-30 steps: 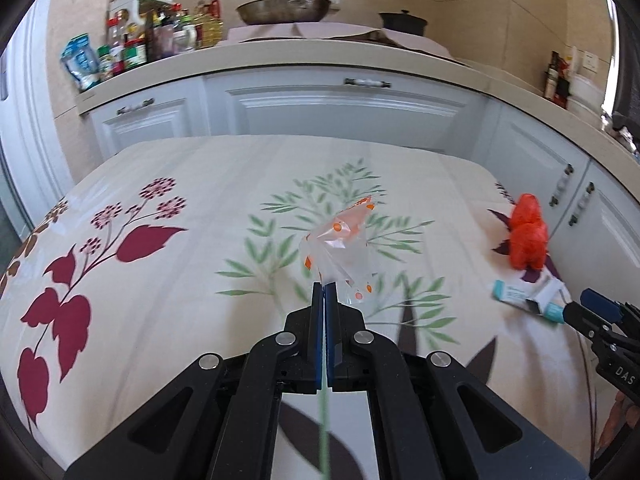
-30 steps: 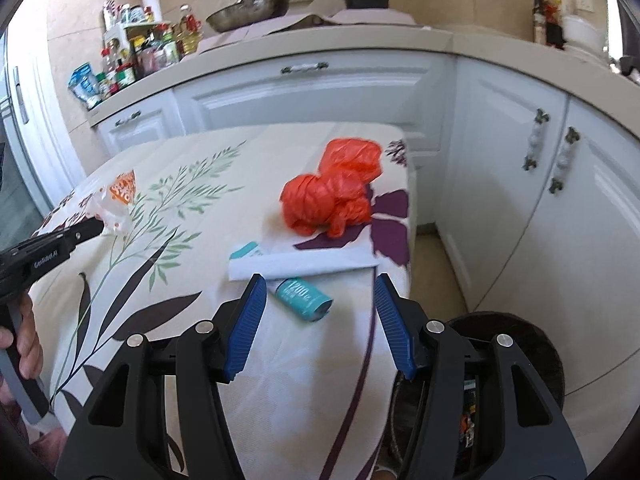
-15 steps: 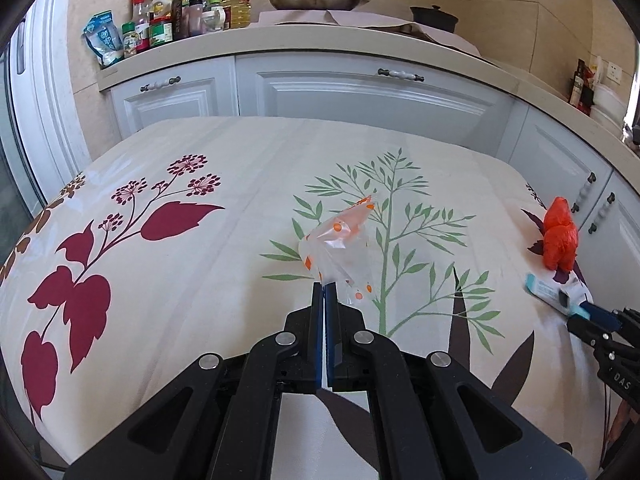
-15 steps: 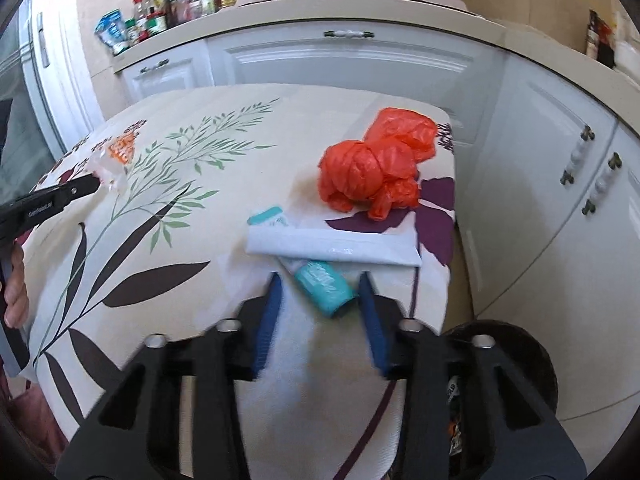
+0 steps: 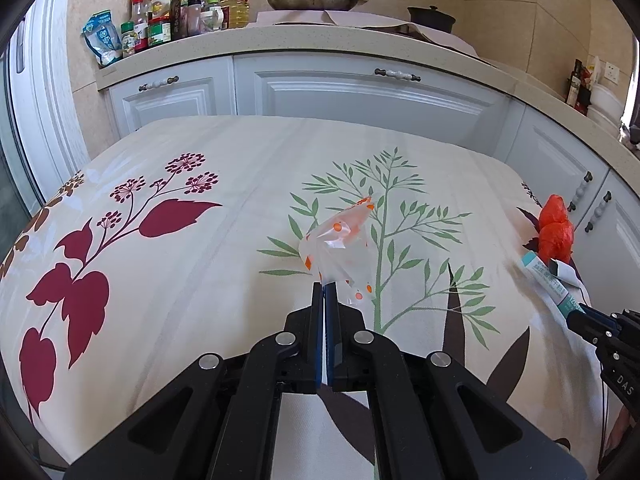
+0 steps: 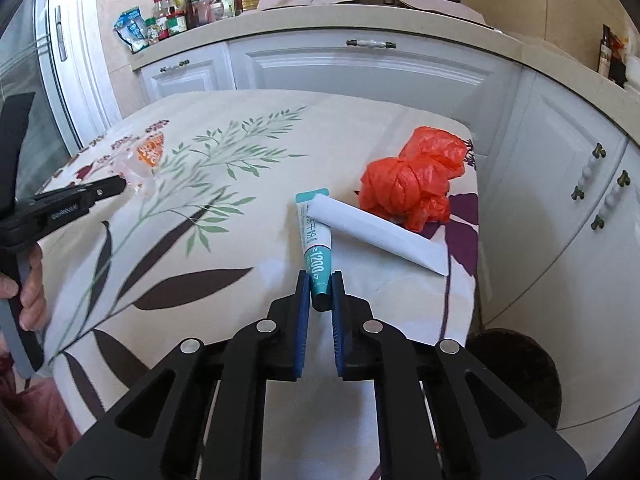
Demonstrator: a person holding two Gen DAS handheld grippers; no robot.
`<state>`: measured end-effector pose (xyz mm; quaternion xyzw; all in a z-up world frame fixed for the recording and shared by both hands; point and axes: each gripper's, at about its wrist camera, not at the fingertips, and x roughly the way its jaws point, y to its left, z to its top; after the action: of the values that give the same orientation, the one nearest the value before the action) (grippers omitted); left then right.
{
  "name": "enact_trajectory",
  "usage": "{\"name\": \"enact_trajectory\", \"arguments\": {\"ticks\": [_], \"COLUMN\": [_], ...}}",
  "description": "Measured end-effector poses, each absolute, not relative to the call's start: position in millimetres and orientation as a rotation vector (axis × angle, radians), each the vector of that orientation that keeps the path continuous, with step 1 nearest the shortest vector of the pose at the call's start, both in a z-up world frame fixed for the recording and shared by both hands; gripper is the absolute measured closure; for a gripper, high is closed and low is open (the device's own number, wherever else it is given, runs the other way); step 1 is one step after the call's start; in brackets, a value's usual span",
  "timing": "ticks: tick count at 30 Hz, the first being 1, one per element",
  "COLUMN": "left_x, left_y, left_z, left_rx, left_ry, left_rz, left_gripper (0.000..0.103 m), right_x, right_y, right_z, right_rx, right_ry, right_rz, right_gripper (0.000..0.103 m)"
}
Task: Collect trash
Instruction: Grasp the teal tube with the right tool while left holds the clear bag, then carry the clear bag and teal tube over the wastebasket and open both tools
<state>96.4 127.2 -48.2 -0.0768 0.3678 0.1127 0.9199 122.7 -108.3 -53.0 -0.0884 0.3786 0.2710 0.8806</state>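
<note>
Crinkled glossy plastic bag (image 6: 416,182) on matt cloth tablecloth (image 6: 224,264).

Teal tube (image 6: 316,248) (orange bag (image 6: 412,184))

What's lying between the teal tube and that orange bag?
In the right wrist view, a white folded paper lies between teal tube and orange bag, overlapping the tube.

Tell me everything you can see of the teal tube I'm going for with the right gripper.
The teal tube is a squeezable tube, teal at both ends with a white printed middle and "1200" near its cap end. It lies flat on the floral tablecloth, its far part under a white paper strip, beside the crumpled orange plastic bag. The right gripper has just closed on its near end, blue pads on both sides.
</note>
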Motion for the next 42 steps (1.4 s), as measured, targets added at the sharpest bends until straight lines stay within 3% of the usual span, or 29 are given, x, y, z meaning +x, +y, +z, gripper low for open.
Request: {"name": "enact_trajectory", "arguments": {"ticks": [18,42], "left_x": [74,45], "left_y": [120,101], "left_z": [-35,-17], "left_rx": [-0.161,-0.130], "left_ry": [0.725,0.688], "left_rz": [0.199,0.143], "left_gripper": [0.102,0.102], "right_x": [93,59], "right_y": [-103,-167], "right_z": [-32,-1], "right_rx": [-0.154,-0.045], "right_ry": [0.731,0.587], "right_rz": [0.583,0.339], "right_gripper": [0.093,0.093]}}
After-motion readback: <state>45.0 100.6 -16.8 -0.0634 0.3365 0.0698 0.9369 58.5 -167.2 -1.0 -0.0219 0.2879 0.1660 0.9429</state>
